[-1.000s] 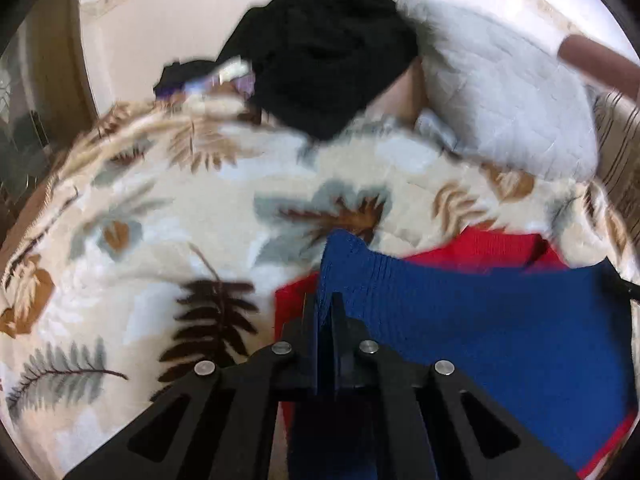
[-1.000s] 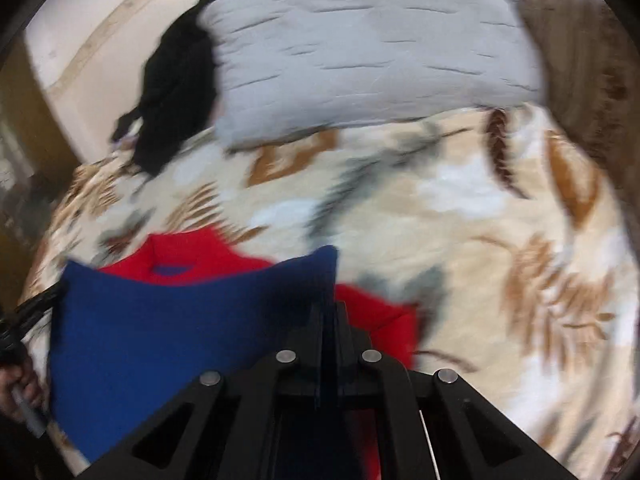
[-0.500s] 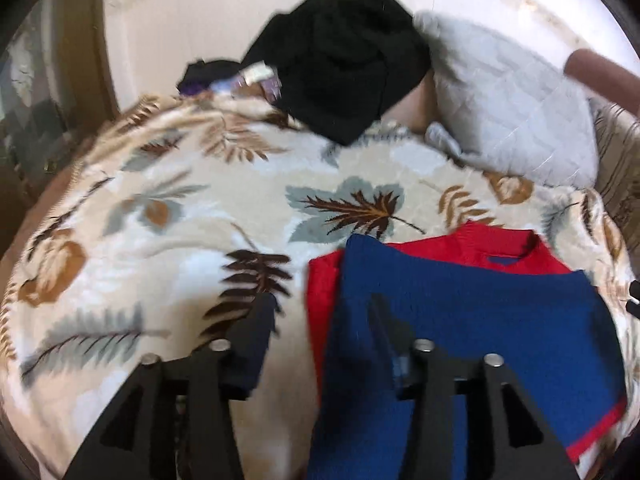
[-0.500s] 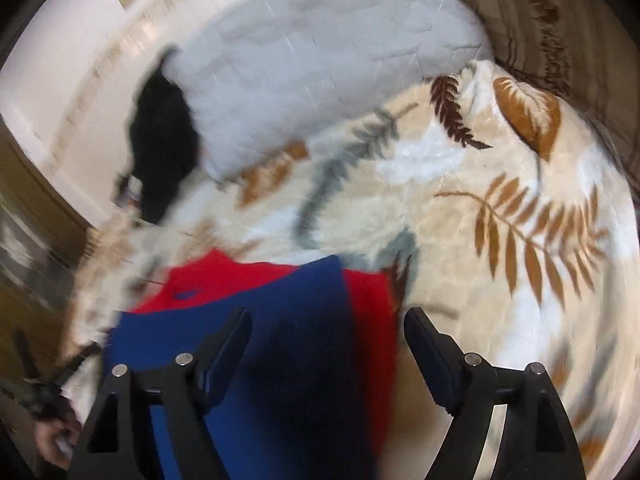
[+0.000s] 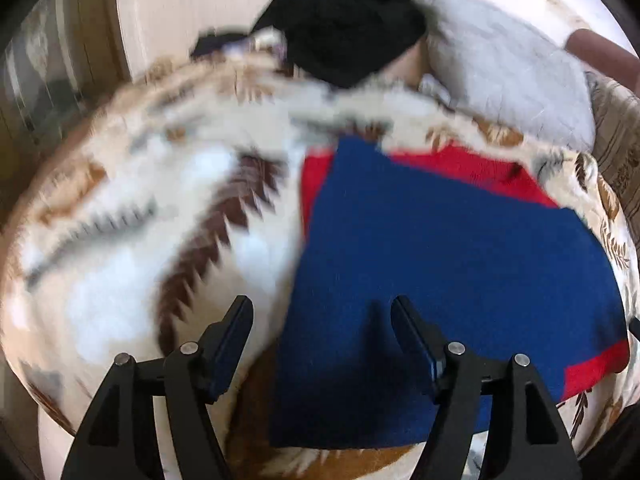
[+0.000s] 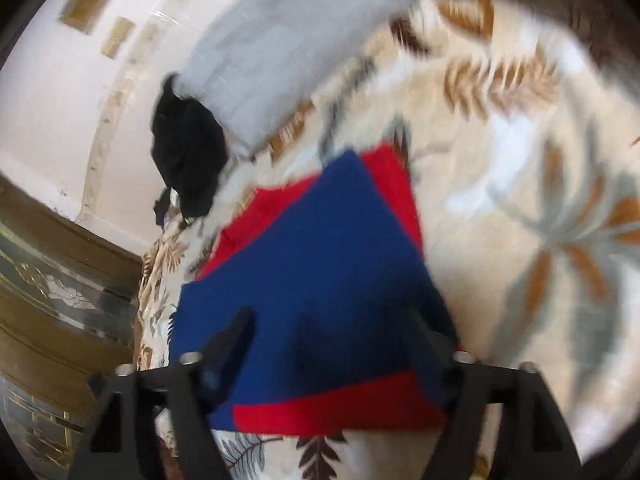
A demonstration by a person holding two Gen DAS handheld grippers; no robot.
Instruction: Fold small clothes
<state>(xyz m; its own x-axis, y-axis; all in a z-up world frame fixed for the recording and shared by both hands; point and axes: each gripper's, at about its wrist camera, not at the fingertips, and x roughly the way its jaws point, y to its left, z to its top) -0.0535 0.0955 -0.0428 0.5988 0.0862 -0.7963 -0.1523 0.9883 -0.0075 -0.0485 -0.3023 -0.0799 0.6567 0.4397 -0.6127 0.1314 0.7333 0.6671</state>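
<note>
A small red and blue garment (image 5: 440,264) lies folded on a leaf-patterned blanket (image 5: 140,220), blue layer on top with red showing at the far edge and near right corner. It also shows in the right wrist view (image 6: 320,280). My left gripper (image 5: 322,316) is open and empty, hovering over the garment's near left edge. My right gripper (image 6: 336,328) is open and empty, above the garment's near edge. Both views are blurred by motion.
A black garment (image 5: 348,28) is heaped at the far side of the blanket, next to a grey quilted pillow (image 5: 508,72). In the right wrist view the pillow (image 6: 296,48) and black garment (image 6: 188,152) lie beyond the folded piece. A wooden cabinet (image 6: 60,280) stands left.
Both grippers, shut on the blue layer a second ago, let go and opened. They have since pulled back toward the garment's near edge, and the right one has tilted.
</note>
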